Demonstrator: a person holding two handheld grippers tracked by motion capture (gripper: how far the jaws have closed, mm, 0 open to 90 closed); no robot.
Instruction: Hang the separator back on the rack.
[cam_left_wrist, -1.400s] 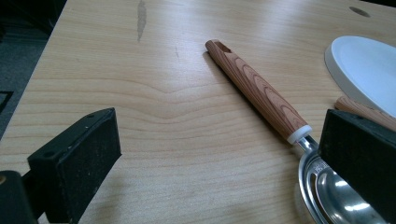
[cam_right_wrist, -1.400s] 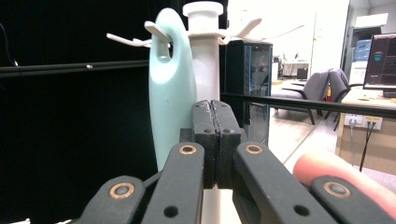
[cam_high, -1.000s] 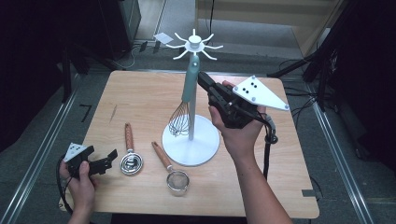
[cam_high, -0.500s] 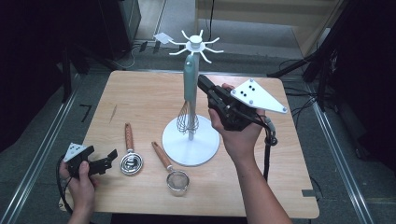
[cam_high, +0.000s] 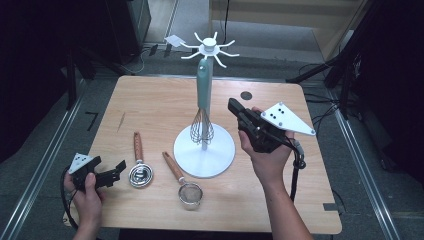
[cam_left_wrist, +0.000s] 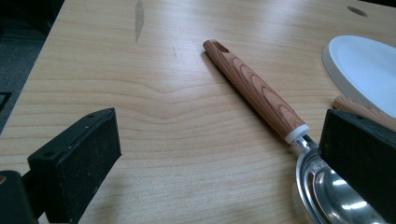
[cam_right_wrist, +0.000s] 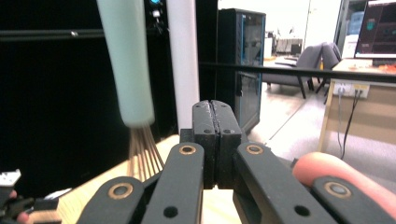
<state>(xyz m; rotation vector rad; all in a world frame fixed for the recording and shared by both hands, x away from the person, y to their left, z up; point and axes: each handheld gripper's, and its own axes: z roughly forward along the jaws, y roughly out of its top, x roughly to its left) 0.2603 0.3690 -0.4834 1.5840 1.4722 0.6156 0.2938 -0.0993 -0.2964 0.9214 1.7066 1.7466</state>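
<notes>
- Your whisk (cam_high: 201, 105) hangs from the top of the stand (cam_high: 204, 150) at the frame's centre, its wires just above the white base, so by the look of it that hanging step is done.
- Your right gripper (cam_high: 235, 106) sits right of centre, beside the stand's post and apart from the whisk; in the right gripper view its jaws are pressed together with nothing between them.
- Your left gripper (cam_high: 120, 166) rests at the lower left of the bench (cam_high: 150, 100). Its jaws are spread, and the left gripper view shows the spoon (cam_left_wrist: 261, 100) lying right ahead, its bowl next to one pad.
- The strainer (cam_high: 182, 182) lies below centre, just in front of the base, near the spoon.
- I judge the spoon comes next: close on its wooden handle near the hole end, lift it level, and carry it to a free hook.
- Mind the hanging whisk as you approach; a knock could swing it off.
</notes>
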